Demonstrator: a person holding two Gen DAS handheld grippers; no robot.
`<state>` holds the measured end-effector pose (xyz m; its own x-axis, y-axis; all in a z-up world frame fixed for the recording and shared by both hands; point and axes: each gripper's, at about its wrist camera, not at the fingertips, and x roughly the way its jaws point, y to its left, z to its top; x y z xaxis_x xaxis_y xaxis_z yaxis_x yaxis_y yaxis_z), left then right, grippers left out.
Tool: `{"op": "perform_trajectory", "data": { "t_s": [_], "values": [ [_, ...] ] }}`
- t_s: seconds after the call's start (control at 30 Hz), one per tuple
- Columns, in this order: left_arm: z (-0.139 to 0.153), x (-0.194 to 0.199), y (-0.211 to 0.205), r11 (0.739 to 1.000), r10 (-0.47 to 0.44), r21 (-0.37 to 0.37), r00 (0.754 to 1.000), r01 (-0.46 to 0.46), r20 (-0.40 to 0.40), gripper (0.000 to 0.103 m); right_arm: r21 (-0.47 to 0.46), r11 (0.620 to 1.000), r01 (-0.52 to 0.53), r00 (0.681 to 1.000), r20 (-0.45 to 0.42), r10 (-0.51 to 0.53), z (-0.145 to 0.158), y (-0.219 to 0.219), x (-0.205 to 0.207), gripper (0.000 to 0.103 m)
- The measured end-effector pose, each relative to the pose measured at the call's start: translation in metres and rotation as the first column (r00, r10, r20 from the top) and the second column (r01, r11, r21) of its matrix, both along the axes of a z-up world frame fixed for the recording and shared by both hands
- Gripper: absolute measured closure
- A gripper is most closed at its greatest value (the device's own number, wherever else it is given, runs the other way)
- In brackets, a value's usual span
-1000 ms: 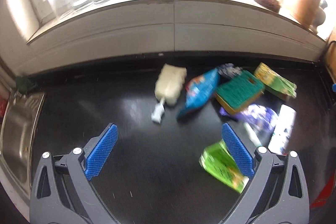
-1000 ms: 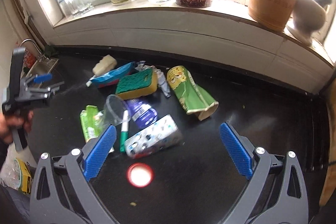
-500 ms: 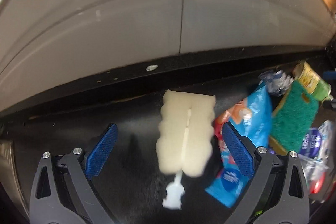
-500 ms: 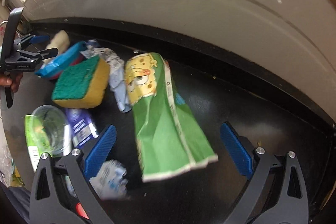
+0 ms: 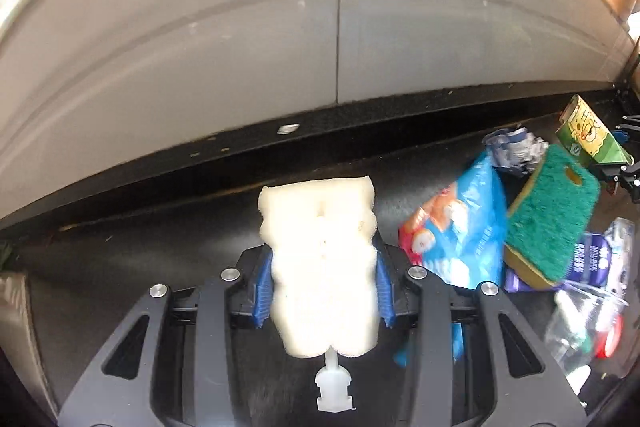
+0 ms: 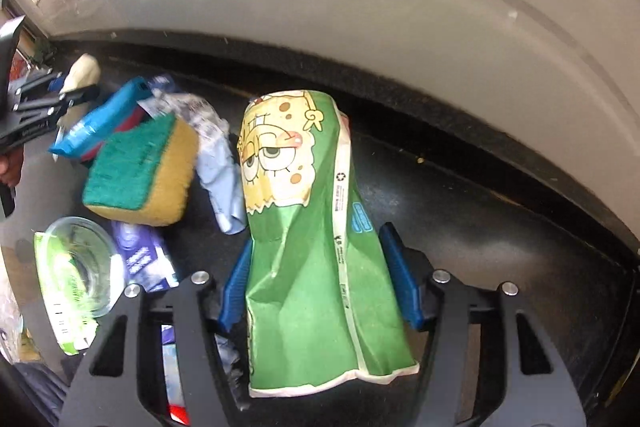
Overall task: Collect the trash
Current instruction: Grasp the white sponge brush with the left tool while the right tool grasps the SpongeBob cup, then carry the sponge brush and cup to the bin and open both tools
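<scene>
Left wrist: tongs (image 5: 324,291) closing, pinching cream sponge (image 5: 320,259) | right tongs (image 6: 318,287) closing, green carton (image 6: 316,267)

The white foam pad (image 5: 324,267) covers the inner faces of the left tongs' (image 5: 323,285) blue pads, so their contact is hidden. The green cartoon bag (image 6: 316,247) likewise screens the right tongs' (image 6: 318,281) pads. The clear plastic cup (image 5: 584,327) and red cap beside it are blurred and run off the right edge. Print on the purple wrapper (image 6: 140,259) is too small to read. A hand (image 6: 10,167) is cut by the left edge
</scene>
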<state>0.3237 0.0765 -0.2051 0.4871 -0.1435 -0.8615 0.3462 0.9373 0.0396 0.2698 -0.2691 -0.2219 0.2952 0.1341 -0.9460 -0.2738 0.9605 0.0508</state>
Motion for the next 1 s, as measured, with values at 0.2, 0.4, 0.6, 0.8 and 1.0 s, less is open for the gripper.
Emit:
{"op": "perform_trajectory", "data": {
  "t_s": [0.2,0.4,0.6,0.8,1.0],
  "values": [
    [0.047,-0.061,0.014,0.996,0.093,-0.018,0.995,-0.092,0.028,0.064,0.027,1.000,0.016,0.996,0.089,-0.019,0.059,0.002,-0.048,0.043],
    [0.071,-0.165,0.003,0.989,0.149,-0.021,0.989,-0.148,0.027,0.064,0.067,0.997,0.025,0.990,0.136,-0.034,0.100,0.005,-0.111,0.043],
    [0.062,-0.243,-0.012,0.985,0.171,-0.033,0.985,-0.171,-0.008,0.064,0.099,0.994,0.039,0.990,0.135,-0.052,0.116,0.013,-0.181,0.043],
    [0.067,-0.278,-0.015,0.985,0.168,-0.039,0.986,-0.169,-0.013,0.064,0.096,0.995,0.030,0.992,0.123,-0.042,0.113,0.017,-0.207,0.043],
    [0.077,-0.281,-0.013,0.985,0.166,-0.040,0.986,-0.166,0.014,0.064,0.101,0.995,0.028,0.989,0.141,-0.042,0.120,0.016,-0.212,0.043]
  ]
}}
